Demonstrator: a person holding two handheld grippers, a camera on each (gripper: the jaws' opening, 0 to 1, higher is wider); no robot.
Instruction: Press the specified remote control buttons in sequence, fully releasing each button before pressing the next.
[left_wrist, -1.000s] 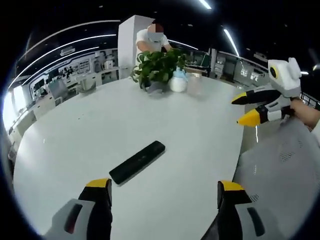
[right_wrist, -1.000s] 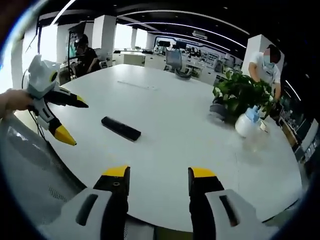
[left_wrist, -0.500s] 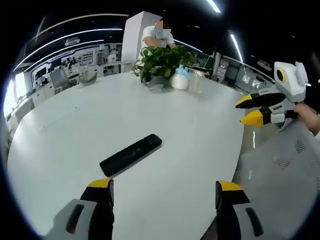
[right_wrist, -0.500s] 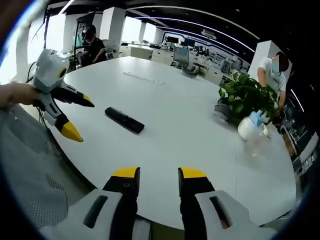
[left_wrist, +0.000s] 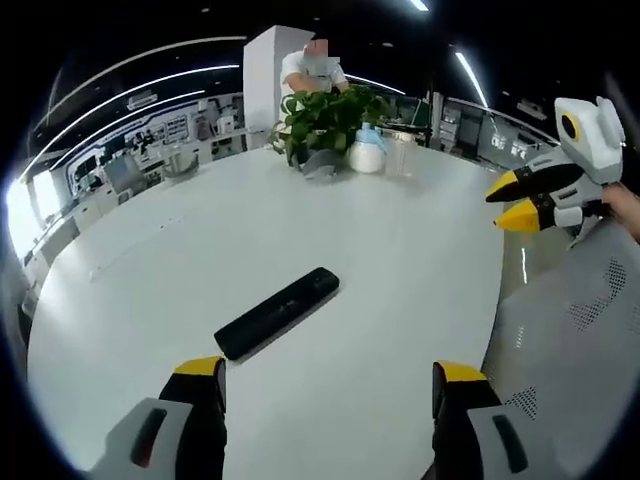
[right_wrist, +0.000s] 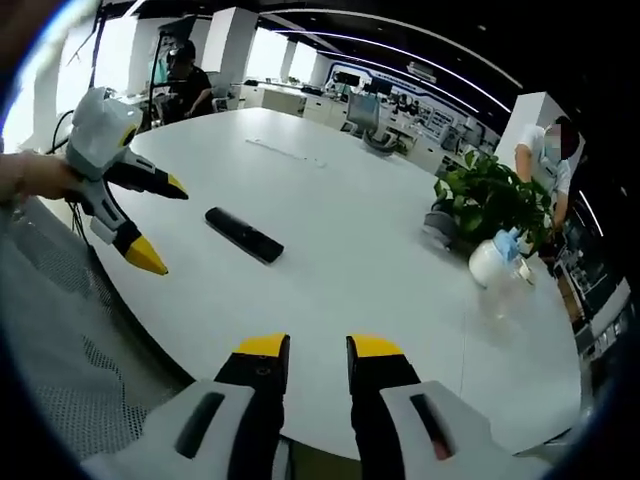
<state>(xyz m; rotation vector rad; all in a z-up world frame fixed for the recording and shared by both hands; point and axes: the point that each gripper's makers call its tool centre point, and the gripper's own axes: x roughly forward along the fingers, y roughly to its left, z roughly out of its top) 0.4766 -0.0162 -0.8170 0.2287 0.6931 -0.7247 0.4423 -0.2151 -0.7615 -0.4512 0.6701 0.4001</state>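
Observation:
A black remote control (left_wrist: 278, 312) lies flat on the round white table (left_wrist: 400, 260), just ahead of my left gripper (left_wrist: 325, 375), whose jaws stand wide open with nothing between them. In the right gripper view the remote control (right_wrist: 243, 234) lies left of centre on the table. The left gripper (right_wrist: 168, 228) hangs open over the table's near left edge, a short way from the remote. My right gripper (right_wrist: 318, 348) is off the table's near edge, its jaws a narrow gap apart and empty. That right gripper (left_wrist: 508, 203) hovers beyond the table's right edge.
A potted plant (left_wrist: 325, 115), a white spray bottle (left_wrist: 367, 155) and a clear glass (left_wrist: 400, 160) stand at the table's far side. A grey mesh chair (left_wrist: 570, 340) sits by the near edge. One person (left_wrist: 315, 65) stands behind the plant, another person (right_wrist: 180, 80) sits beyond the table.
My right gripper's jaws have drawn much closer together over the last second. Both views have shifted slightly with the hands. The remote has stayed where it lay.

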